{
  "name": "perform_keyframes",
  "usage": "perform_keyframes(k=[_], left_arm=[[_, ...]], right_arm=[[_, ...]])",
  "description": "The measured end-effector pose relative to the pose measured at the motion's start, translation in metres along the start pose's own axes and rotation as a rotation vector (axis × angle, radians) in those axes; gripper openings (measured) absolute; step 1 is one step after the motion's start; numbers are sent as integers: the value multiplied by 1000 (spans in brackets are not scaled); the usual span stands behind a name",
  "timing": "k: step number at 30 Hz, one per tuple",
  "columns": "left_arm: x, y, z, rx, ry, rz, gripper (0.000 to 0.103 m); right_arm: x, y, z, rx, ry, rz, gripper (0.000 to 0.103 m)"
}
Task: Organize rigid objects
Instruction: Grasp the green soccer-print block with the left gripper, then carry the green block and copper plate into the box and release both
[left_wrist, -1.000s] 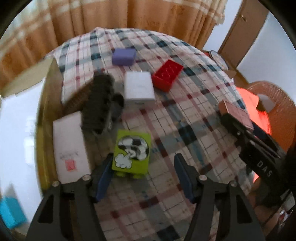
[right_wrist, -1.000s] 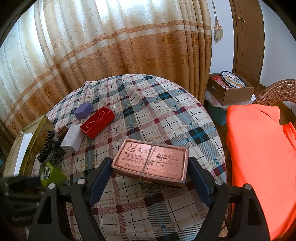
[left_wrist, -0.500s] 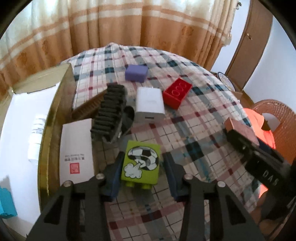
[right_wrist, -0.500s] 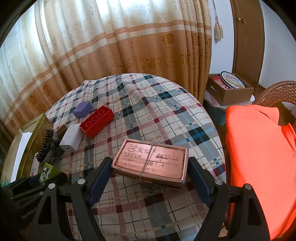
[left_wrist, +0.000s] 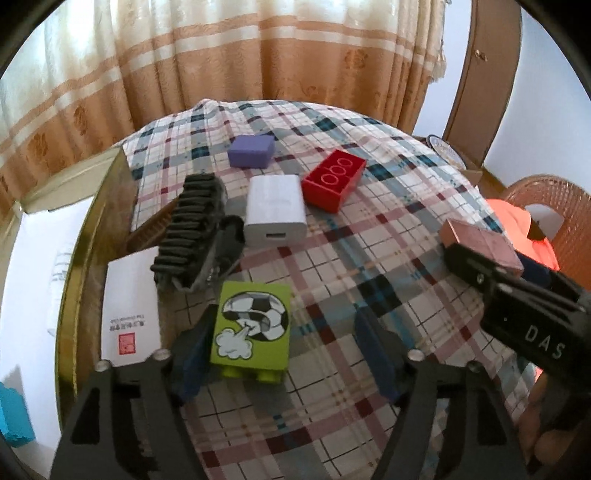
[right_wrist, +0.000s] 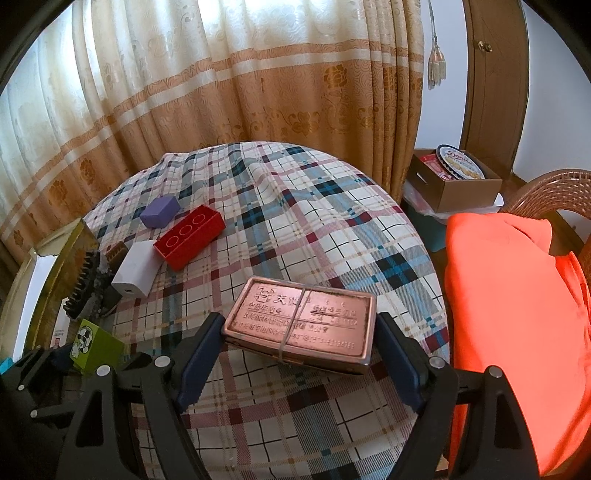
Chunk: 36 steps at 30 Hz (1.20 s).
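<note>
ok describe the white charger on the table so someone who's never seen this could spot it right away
Start at the round table with the plaid cloth and look to the cluster of small things near its curtain side. The white charger lies there between the black comb and the red brick, with the purple block behind it. It is the only plain white box, with a port in its near face.

A charger (left_wrist: 274, 208) is lying between a brush (left_wrist: 192, 229) and a brick (left_wrist: 334, 180). A small box (left_wrist: 251, 151) is sitting behind them on the tablecloth (left_wrist: 369, 258).
</note>
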<state>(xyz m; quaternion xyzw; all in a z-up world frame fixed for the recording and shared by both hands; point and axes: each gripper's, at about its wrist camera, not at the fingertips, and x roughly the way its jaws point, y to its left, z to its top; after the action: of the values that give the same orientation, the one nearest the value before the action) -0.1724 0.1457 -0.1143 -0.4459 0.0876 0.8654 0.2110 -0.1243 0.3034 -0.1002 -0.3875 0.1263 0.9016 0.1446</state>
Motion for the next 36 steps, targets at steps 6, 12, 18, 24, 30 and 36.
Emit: perform_keyframes(k=[6,12,18,24,30,36], left_arm=[[-6,7,-3,-29,-14,-12,68],[-12,24,-6,-117,-41,-7,31],[-12,22,-6,-115,-44,-11,31],[-14,23,-6,-116,-53,-34,30],[-30,29,-9,-140,-140,-52,30],[-42,36,-13,-171,-216,-58,30]], right_arm=[[2,3,1,-17,9,-26,83],[3,5,1,-20,12,-52,83],[4,7,2,-21,13,-72,83],[3,9,1,-10,7,-85,83],[-1,3,0,22,-11,-73,83],[-2,4,0,18,-17,-88,83]])
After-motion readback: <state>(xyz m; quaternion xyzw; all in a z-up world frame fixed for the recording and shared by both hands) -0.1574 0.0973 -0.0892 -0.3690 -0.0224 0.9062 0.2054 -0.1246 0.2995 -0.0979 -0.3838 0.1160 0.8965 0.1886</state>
